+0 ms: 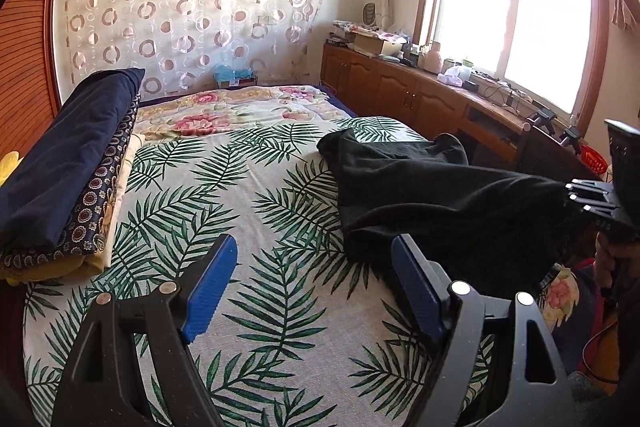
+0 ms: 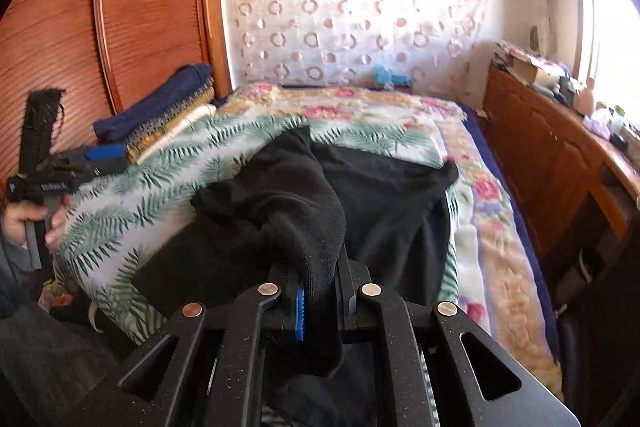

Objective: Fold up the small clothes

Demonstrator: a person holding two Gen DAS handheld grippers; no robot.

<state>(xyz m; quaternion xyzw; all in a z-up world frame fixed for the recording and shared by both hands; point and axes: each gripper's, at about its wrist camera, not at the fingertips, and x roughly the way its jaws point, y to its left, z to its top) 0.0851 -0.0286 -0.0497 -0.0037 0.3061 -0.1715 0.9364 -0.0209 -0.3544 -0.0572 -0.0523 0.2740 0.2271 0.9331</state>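
Observation:
A black garment [image 1: 432, 187] lies crumpled on the right side of the leaf-print bed cover [image 1: 240, 187]. My right gripper [image 2: 320, 291] is shut on a bunched edge of the black garment [image 2: 304, 211], which drapes up from the bed into its jaws. From the left wrist view, the right gripper [image 1: 588, 203] shows at the far right with the cloth stretched to it. My left gripper [image 1: 312, 279] hovers open over the bed cover, its blue pads [image 1: 210, 291] wide apart with nothing between them. It also appears at the left of the right wrist view as the left gripper [image 2: 104, 159].
Folded dark blue and patterned textiles [image 1: 68, 183] are stacked at the bed's left edge by a wooden wardrobe [image 2: 120, 27]. A floral quilt [image 1: 224, 111] covers the far end. A wooden cabinet [image 1: 420, 95] with clutter runs under the window on the right.

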